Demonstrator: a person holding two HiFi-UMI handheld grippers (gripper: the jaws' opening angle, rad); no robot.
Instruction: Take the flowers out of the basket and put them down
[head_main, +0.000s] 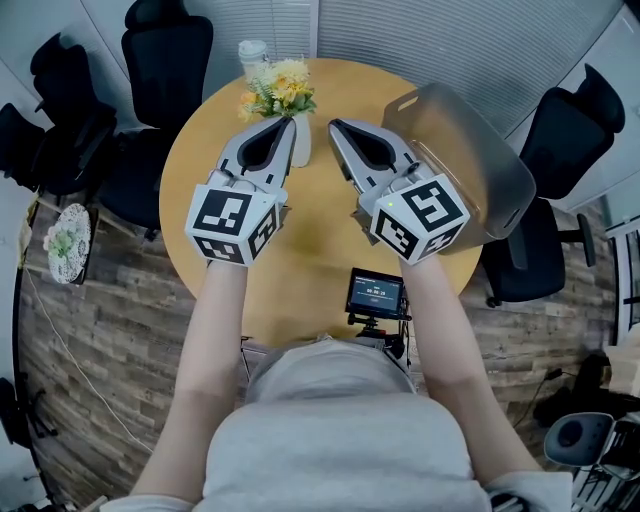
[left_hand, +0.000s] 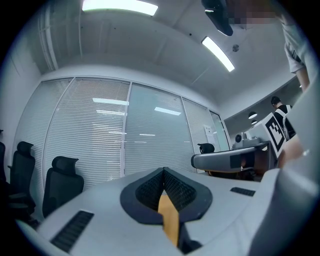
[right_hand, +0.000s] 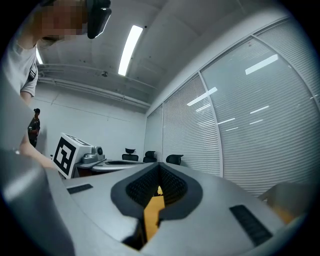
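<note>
A small bunch of yellow and orange flowers (head_main: 278, 88) with green leaves is standing upright in a narrow white basket (head_main: 301, 140), which is sitting near the far edge of the round wooden table (head_main: 320, 250).

Smooth matt wooden table (head_main: 310, 240); matt grey plastic left claw (head_main: 288, 120) and right claw (head_main: 334, 126); rough-looking plank floor (head_main: 110, 330).

Open middle, cluttered rim

On the round table (head_main: 310, 262) the centre and the edge from 7 to 10 o'clock are bare. Flowers (head_main: 278, 90) and a cup (head_main: 253, 52) block 11 to 12, a grey container (head_main: 470, 160) fills 2 to 3, and a small screen (head_main: 375, 293) stands near 6.
</note>
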